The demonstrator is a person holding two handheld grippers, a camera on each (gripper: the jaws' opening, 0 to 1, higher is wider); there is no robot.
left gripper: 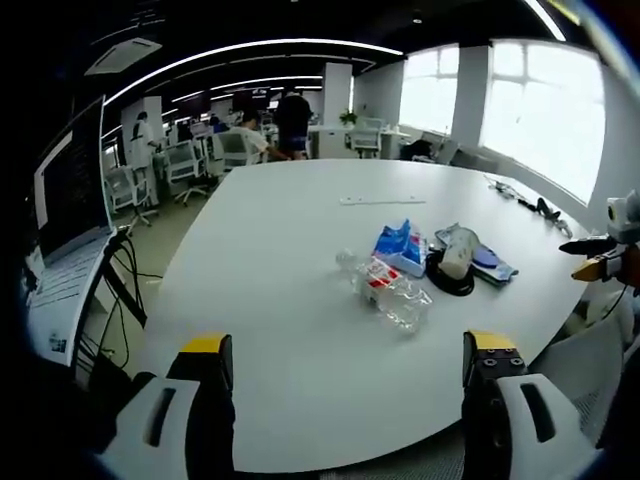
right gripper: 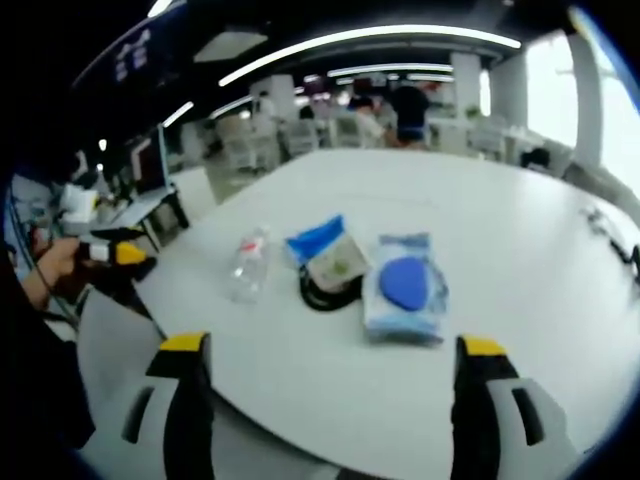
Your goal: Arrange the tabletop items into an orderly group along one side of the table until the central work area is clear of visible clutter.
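Large white surface (left gripper: 300, 260), rounded edge, in an open office; people and chairs stand in the background, windows along one side.

Laptop (left gripper: 70, 215) on a stand sits off the surface's edge at the left of the left gripper view, cables hanging below it.

Items cluster near the middle of the surface, toward the window side:
- Blue-and-white flat pack (right gripper: 405, 285) with a dark blue oval on it, lying flat. In the left gripper view it lies at the far right of the cluster (left gripper: 490, 262).
- Clear plastic bottle (left gripper: 385, 288), lying on its side, red-and-white label. In the right gripper view it is the leftmost item (right gripper: 248, 263), slightly apart from the rest.
- Blue pouch (left gripper: 400, 247), touching or just beside the bottle.
- Black ring-shaped object (left gripper: 450, 278) with a pale pouch (left gripper: 457, 250) resting on it.

Left claw (left gripper: 350, 375): jaws wide apart, nothing between them, held over the near edge of the surface.

Right claw (right gripper: 335, 375): jaws wide apart, nothing held, also at the near edge.
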